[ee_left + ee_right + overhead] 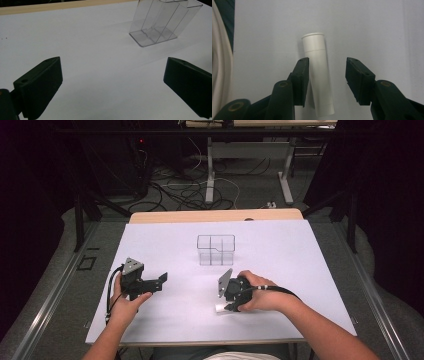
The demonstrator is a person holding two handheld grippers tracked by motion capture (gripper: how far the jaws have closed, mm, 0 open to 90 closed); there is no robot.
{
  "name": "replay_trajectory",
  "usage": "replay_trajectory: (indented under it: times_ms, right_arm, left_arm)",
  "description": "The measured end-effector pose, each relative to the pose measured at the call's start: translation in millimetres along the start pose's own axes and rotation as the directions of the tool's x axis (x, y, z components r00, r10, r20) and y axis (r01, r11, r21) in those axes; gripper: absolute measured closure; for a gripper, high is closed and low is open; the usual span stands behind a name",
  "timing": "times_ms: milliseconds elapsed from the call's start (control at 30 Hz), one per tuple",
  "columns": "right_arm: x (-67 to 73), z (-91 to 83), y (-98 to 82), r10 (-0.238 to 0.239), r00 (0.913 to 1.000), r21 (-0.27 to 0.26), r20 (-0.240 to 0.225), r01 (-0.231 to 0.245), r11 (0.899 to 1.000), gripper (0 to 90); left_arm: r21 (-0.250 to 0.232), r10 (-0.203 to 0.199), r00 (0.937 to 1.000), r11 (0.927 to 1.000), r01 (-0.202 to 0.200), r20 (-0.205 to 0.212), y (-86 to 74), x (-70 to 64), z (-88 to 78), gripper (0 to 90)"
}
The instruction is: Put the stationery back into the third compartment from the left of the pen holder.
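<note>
A white capped tube (318, 75) lies flat on the white table sheet, its cap end pointing away in the right gripper view. My right gripper (327, 80) hangs over it, open, with the tube between the jaws and close against the left one. In the high view the right gripper (226, 306) points down near the table's front middle, and a bit of the tube (220, 308) shows beneath it. My left gripper (161, 281) is open at the front left, aimed toward a clear plastic divided box (215, 249). That box (160, 22) stands ahead in the left gripper view.
A white sheet (280, 255) covers the table, with a wooden edge (215, 215) along the far side. Table legs and cables (210, 185) stand on the floor beyond. Dark curtains flank both sides.
</note>
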State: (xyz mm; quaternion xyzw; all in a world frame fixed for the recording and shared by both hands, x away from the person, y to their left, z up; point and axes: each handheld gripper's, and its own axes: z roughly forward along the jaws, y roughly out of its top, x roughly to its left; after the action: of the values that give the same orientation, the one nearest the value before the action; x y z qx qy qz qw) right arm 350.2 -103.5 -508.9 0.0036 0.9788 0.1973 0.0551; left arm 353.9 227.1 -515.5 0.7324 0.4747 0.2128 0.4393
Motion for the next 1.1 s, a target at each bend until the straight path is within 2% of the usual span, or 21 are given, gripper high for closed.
replay_trajectory:
  times_ms: [167,267,367,700,867,1000,1100]
  right_arm:
    - [-1.0,2.1,0.9,-0.001,0.9991,0.007,-0.041,0.001,1.0,56.7]
    - [-1.2,3.8,0.8,-0.032,0.999,0.022,-0.033,0.033,0.999,57.6]
    - [-2.3,4.8,0.4,-0.036,0.9987,0.031,-0.035,0.037,0.999,57.9]
    - [-5.6,4.4,1.1,-0.063,0.9943,0.058,-0.085,0.069,0.996,57.5]
    - [-4.9,7.7,0.3,-0.077,0.9929,0.083,-0.09,0.085,0.993,59.2]
    - [-4.5,9.1,0.7,-0.063,0.9938,0.085,-0.092,0.07,0.994,61.8]
    - [-4.2,10.6,1.2,-0.072,0.9931,0.088,-0.092,0.08,0.993,63.1]
  left_arm:
    - [-0.001,-0.008,1.0,1.0,0.008,0.002,-0.5,0.0,0.6,2.0]
    - [-0.001,-0.01,0.9999,0.9999,0.01,0.001,-0.7,0.1,0.5,1.9]
    - [-0.001,-0.011,0.9999,0.9999,0.011,0.001,-0.8,0.4,0.3,1.9]
    - [-0.003,-0.012,0.9999,0.9999,0.012,-0.002,-0.5,0.8,0.2,1.9]
    - [-0.002,-0.013,0.9999,0.9999,0.013,-0.001,-0.5,0.3,0.7,2.0]
    - [-0.001,-0.013,0.9999,0.9999,0.013,-0.001,-0.6,0.2,0.8,2.0]
    - [-0.002,-0.013,0.9999,0.9999,0.013,-0.001,-0.5,0.4,0.6,2.0]
